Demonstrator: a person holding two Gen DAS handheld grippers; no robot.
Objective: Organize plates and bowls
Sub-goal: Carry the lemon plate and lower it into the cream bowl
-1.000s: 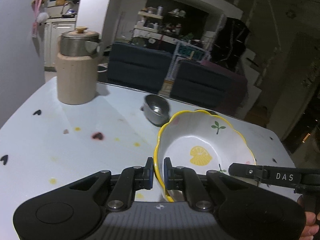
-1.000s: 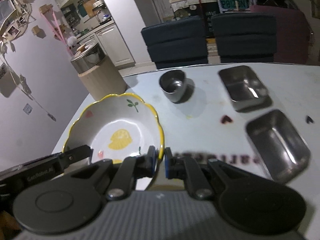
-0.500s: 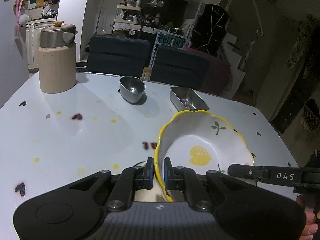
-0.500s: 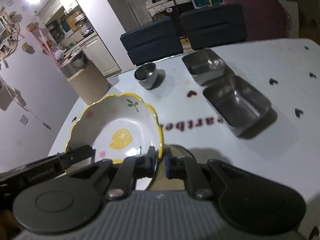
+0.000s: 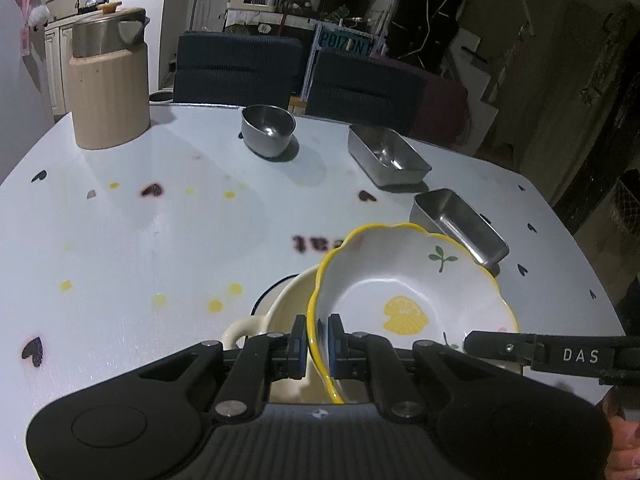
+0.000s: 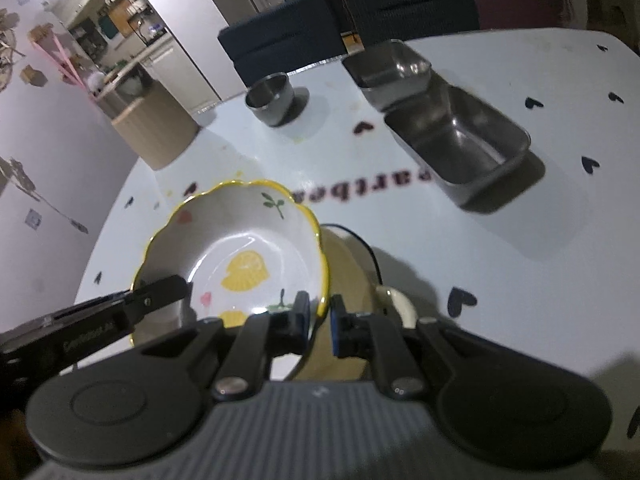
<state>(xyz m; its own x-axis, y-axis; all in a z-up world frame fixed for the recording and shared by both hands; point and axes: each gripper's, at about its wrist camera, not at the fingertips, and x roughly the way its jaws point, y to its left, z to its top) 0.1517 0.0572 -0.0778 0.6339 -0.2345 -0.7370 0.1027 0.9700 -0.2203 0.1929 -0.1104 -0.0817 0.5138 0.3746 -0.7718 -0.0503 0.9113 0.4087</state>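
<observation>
Standing at the far left of the pale table (image 5: 120,240) is a beige ribbed canister (image 5: 107,108) with a steel pot on top. Right of it sits a small round steel bowl (image 5: 267,130), then a rectangular steel tin (image 5: 386,155), and nearer, a second steel tin (image 5: 460,224) of the same kind.

In the foreground, the left gripper (image 5: 318,344) is clamped on the left rim of the scalloped yellow-edged bowl (image 5: 404,300), one pad inside and one outside. The right gripper (image 6: 320,320) pinches the opposite rim the same way, so both hold the bowl tilted above a cream handled dish (image 5: 280,320). Whether the bowl touches that dish is hard to tell, since the fingers hide its underside.

From the right wrist view the cream dish (image 6: 348,276) shows just right of the bowl (image 6: 240,256), its handle near the gripper's right finger (image 6: 352,336).
</observation>
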